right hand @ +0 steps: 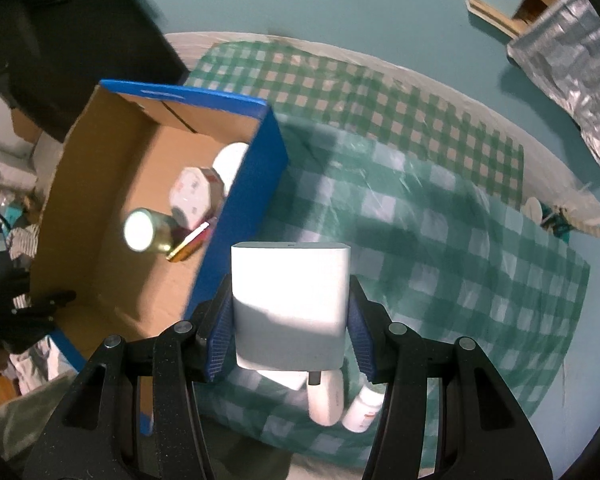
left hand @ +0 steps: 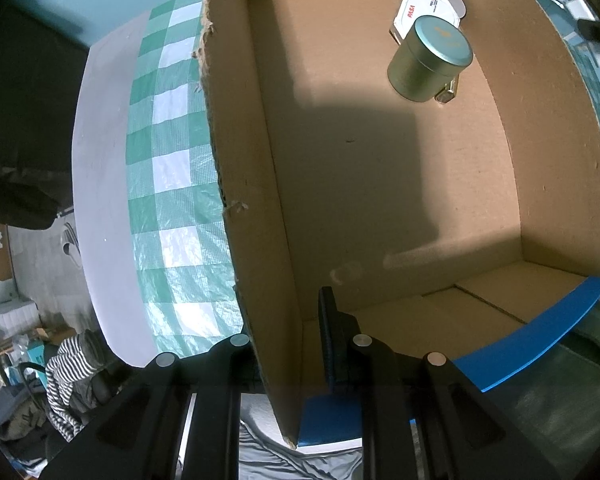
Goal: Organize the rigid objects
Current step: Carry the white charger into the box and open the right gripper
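My right gripper [right hand: 288, 316] is shut on a white rounded box [right hand: 290, 304] and holds it above the checked cloth, just right of the cardboard box [right hand: 236, 196] with blue outer walls. Inside the box lie a green round tin [left hand: 430, 58], a white octagonal packet [left hand: 426, 8] and a small gold-edged item [right hand: 188, 244]. My left gripper [left hand: 288, 340] is shut on the box's side wall [left hand: 260, 240], one finger inside and one outside.
A green-and-white checked cloth [right hand: 440, 240] covers the table. White bottles [right hand: 340, 400] lie under my right gripper. A small white lid and rope [right hand: 540, 212] sit at the cloth's far right edge. A foil bag [right hand: 572, 60] lies on the teal floor.
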`<state>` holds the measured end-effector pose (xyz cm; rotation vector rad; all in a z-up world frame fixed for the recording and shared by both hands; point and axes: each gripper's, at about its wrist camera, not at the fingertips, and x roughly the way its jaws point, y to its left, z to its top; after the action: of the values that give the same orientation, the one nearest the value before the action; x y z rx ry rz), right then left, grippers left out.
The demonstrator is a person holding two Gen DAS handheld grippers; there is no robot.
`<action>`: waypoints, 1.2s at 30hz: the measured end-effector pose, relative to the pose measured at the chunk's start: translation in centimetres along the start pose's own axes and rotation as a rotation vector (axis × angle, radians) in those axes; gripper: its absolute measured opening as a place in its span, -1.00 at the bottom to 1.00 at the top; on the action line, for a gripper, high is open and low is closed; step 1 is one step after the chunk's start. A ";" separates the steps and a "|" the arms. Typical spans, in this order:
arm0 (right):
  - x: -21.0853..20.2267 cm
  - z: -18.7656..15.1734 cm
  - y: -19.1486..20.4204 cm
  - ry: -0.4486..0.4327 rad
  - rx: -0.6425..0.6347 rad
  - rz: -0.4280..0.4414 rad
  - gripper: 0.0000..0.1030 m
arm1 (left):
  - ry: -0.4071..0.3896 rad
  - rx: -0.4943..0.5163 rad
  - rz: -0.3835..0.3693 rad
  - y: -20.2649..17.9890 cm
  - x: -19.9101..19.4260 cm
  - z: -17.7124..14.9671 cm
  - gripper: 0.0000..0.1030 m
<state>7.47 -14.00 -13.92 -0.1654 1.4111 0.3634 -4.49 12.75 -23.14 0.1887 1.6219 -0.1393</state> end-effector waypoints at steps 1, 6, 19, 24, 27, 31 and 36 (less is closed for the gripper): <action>-0.2 0.2 0.4 -0.005 -0.010 0.001 0.00 | 0.000 0.000 0.001 0.0 0.0 0.0 -0.67; -0.8 1.4 2.3 -0.016 -0.055 0.021 0.00 | -0.002 -0.008 -0.004 0.0 -0.1 0.1 -0.67; 0.4 3.2 7.5 0.006 -0.184 0.062 0.00 | -0.010 -0.044 -0.014 0.6 -0.2 0.1 -0.67; 1.9 3.3 9.0 0.033 -0.222 0.063 0.00 | -0.008 -0.054 -0.015 0.6 0.0 -0.1 -0.67; 2.7 3.1 9.6 0.052 -0.240 0.059 0.00 | -0.008 -0.056 -0.018 0.8 0.1 -0.2 -0.67; 3.9 2.7 10.2 0.080 -0.262 0.057 0.00 | -0.007 -0.055 -0.019 1.0 0.2 -0.3 -0.67; 5.1 2.1 10.8 0.110 -0.283 0.055 0.00 | -0.005 -0.052 -0.017 1.1 0.4 -0.4 -0.67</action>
<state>6.34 -2.52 -17.46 -0.3825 1.4701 0.6074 -4.64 13.89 -23.46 0.1343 1.6205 -0.1109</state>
